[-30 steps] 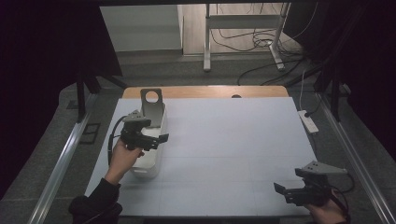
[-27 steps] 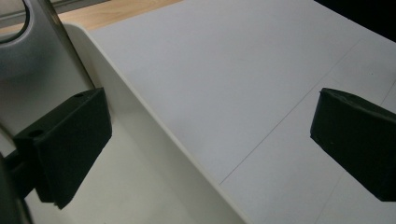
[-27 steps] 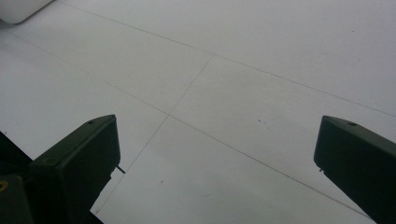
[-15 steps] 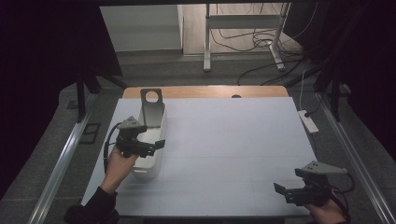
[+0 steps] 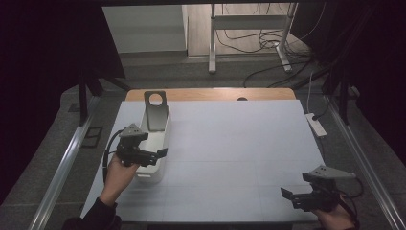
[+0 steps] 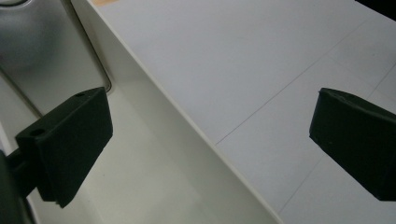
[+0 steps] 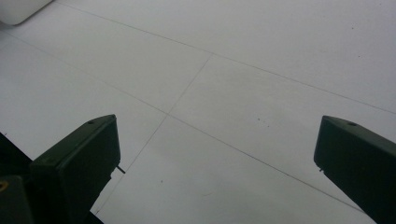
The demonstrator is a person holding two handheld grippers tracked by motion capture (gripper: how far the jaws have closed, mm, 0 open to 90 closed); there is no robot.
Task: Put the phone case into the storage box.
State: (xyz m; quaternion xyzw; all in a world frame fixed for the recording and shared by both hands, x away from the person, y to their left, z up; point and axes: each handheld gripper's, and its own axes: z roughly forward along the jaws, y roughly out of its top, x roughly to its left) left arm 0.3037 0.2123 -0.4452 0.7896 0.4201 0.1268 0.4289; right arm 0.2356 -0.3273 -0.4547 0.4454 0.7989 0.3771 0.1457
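A: White bin (image 5: 154,152) — where does it sit?

B: On the table (image 5: 239,143), at about nine o'clock from the table's middle, near the left edge, its long side running toward twelve. A grey metal plate (image 5: 155,109) with a round hole near its top stands upright in the bin's far end, leaning on the inside.

A: And the left gripper (image 5: 160,153)?

B: Over the bin's near half, held in the person's left hand (image 5: 117,175). Its jaws are spread wide with nothing between them. In the left gripper view one jaw hangs inside the bin (image 6: 154,177), the other over the table (image 6: 243,70), so they straddle the bin's right wall. The grey plate (image 6: 46,51) shows at ten o'clock in that view.

A: The right gripper (image 5: 287,194)?

B: At about five o'clock on the table, near the front right corner, well apart from the bin. Jaws parted wide, empty, above bare table (image 7: 233,70) in its own view. A corner of the bin (image 7: 21,9) shows at eleven o'clock there.
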